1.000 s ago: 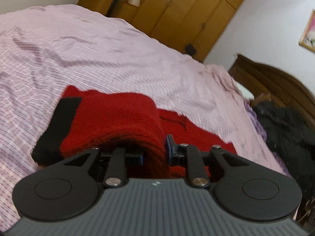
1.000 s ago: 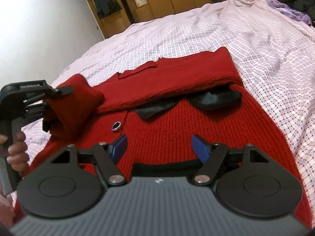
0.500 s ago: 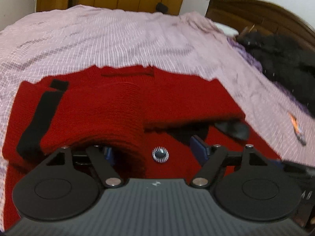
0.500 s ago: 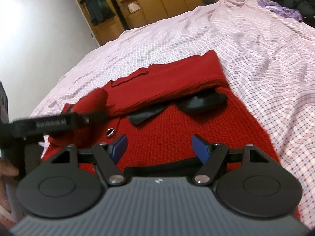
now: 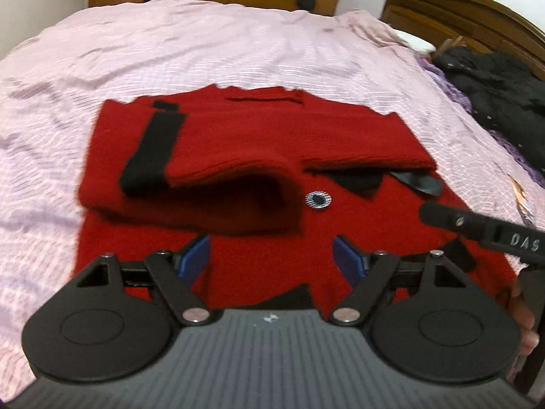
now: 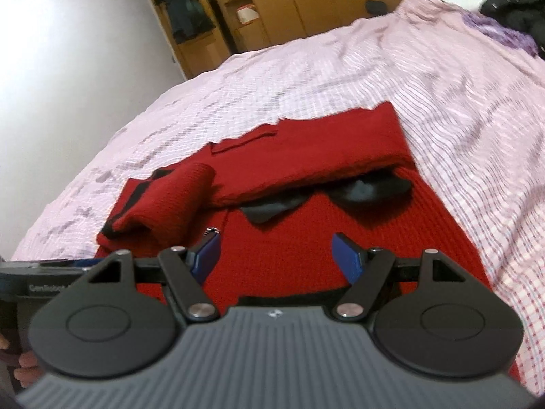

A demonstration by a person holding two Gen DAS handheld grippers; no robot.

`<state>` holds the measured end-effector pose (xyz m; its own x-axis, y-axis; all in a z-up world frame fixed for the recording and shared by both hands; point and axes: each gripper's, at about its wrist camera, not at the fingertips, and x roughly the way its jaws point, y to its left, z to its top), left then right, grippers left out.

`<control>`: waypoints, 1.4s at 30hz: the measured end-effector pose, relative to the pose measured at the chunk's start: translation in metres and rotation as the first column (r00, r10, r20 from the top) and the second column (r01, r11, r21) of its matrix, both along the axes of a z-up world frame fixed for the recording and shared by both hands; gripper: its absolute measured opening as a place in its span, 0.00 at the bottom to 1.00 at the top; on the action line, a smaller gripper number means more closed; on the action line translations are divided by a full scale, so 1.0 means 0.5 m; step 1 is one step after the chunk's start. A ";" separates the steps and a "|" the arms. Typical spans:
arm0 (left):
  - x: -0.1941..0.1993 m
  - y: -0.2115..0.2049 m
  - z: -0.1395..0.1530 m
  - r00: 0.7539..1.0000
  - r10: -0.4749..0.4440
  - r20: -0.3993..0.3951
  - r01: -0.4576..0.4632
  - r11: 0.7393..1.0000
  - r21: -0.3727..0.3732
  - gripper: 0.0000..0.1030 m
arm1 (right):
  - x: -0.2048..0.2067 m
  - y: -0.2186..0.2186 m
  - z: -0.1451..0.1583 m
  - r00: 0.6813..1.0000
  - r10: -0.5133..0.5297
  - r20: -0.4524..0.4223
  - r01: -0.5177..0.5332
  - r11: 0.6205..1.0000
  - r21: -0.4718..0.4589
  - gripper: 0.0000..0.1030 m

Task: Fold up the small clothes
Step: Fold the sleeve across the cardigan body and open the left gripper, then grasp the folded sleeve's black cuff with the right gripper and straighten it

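R hand-held gripper (image 6: 276, 255) open, empty, over red cardigan (image 6: 306, 238) w/ sleeves folded in.

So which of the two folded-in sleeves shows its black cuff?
The one on the left, folded across the red cardigan; a black band crosses its end. The other sleeve lies flat and all red.

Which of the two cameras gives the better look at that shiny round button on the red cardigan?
The left wrist view: the button sits whole and unobstructed on the red cardigan. In the right wrist view only a sliver of it peeks above a blue fingertip.
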<state>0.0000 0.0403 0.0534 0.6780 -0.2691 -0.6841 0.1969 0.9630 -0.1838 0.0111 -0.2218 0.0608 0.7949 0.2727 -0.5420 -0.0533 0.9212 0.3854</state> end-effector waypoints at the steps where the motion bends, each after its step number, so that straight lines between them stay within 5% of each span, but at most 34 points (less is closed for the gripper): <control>1: -0.007 0.009 0.002 1.000 0.007 -0.001 -0.007 1.000 0.000 0.80 | 0.002 0.007 0.007 1.000 0.013 0.009 -0.013 1.000 -0.007 0.72; 10: -0.048 0.080 0.019 0.995 0.100 0.014 -0.100 0.995 0.005 0.80 | 0.037 0.113 0.058 0.984 0.168 0.065 -0.163 0.984 -0.071 0.72; 22: -0.050 0.140 -0.008 0.981 0.190 -0.032 -0.191 0.980 -0.050 0.80 | 0.136 0.309 0.044 0.931 0.364 0.022 -0.328 0.864 -0.382 0.72; 27: -0.048 0.139 -0.012 0.981 0.192 -0.036 -0.193 0.980 -0.045 0.80 | 0.159 0.328 0.035 0.927 0.375 0.015 -0.336 0.845 -0.417 0.69; 30: -0.045 0.136 -0.015 0.981 0.192 -0.038 -0.194 0.980 -0.039 0.80 | 0.170 0.328 0.025 0.938 0.346 0.014 -0.304 0.843 -0.444 0.32; 32: -0.044 0.134 -0.014 0.981 0.191 -0.036 -0.192 0.981 -0.030 0.80 | 0.176 0.311 0.025 0.949 0.314 0.016 -0.280 0.868 -0.409 0.16; 35: -0.043 0.133 -0.015 0.981 0.193 -0.035 -0.194 0.981 -0.030 0.80 | 0.173 0.266 0.042 0.968 0.246 0.047 -0.220 0.926 -0.308 0.15; 42: -0.032 0.131 -0.020 0.981 0.192 -0.039 -0.193 0.981 -0.022 0.80 | 0.141 0.141 0.054 0.994 0.083 0.065 -0.078 0.994 -0.079 0.15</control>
